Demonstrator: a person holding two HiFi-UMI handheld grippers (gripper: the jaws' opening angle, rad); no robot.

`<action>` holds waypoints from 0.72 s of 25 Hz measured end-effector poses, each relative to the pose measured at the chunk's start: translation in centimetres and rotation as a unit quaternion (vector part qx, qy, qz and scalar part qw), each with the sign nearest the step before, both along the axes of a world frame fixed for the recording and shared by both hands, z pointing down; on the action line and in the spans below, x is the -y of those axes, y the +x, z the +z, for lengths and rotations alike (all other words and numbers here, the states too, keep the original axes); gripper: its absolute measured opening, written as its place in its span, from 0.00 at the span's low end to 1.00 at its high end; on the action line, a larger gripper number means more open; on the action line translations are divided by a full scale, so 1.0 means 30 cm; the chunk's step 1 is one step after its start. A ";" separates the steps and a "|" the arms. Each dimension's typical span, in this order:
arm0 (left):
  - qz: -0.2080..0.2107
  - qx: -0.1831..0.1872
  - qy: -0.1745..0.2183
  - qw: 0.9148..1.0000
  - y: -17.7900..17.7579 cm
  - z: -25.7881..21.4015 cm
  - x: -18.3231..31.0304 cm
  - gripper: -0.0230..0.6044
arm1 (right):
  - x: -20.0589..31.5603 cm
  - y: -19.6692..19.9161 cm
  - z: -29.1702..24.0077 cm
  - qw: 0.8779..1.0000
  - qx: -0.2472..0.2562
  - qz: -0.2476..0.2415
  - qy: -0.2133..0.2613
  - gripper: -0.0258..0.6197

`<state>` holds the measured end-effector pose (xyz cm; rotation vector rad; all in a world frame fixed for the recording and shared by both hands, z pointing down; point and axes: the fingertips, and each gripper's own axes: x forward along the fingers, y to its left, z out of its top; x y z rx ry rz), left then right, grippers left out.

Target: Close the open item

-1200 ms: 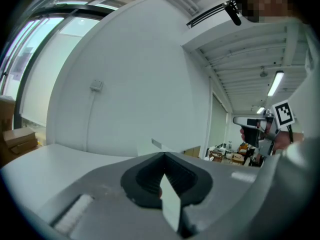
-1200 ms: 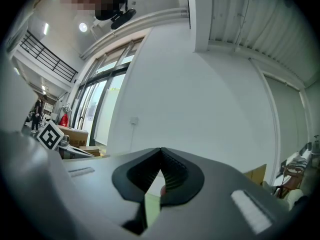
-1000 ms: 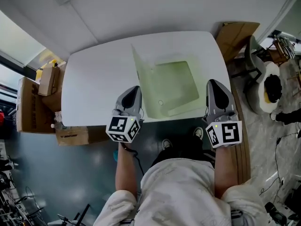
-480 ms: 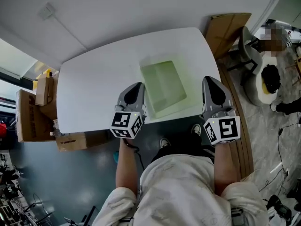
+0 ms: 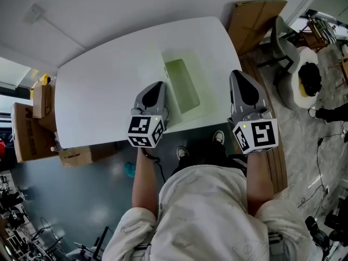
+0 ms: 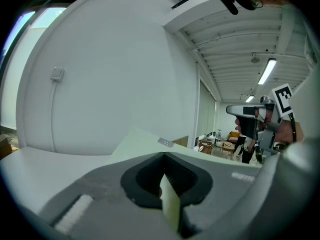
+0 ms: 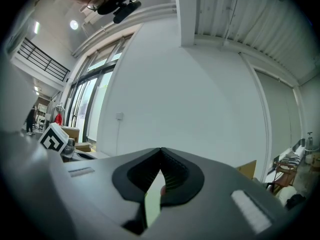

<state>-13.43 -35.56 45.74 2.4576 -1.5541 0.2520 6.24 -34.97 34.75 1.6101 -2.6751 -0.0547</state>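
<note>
Green case (image 5: 182, 86): lies on the white bench (image 5: 103, 102), near its front edge.
Left gripper (image 5: 156, 87): jaws pressed together, holding nothing, just beside the case.
Right gripper (image 5: 240, 80): jaws together, empty, by the bench's right edge.

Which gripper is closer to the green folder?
The left gripper. Its tip sits right beside the green folder on the white table; the right gripper is farther away, at the table's edge.
</note>
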 end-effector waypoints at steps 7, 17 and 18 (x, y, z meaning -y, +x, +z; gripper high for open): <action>-0.002 0.004 -0.043 0.999 0.090 0.113 0.027 0.04 | 0.056 0.076 0.014 1.000 0.026 0.005 -0.010 0.04; 0.002 0.016 -0.085 0.996 0.177 0.234 0.041 0.04 | 0.102 0.120 0.046 0.999 0.044 0.004 -0.024 0.04; 0.002 0.016 -0.088 0.996 0.181 0.243 0.044 0.04 | 0.105 0.117 0.050 0.999 0.042 0.003 -0.024 0.04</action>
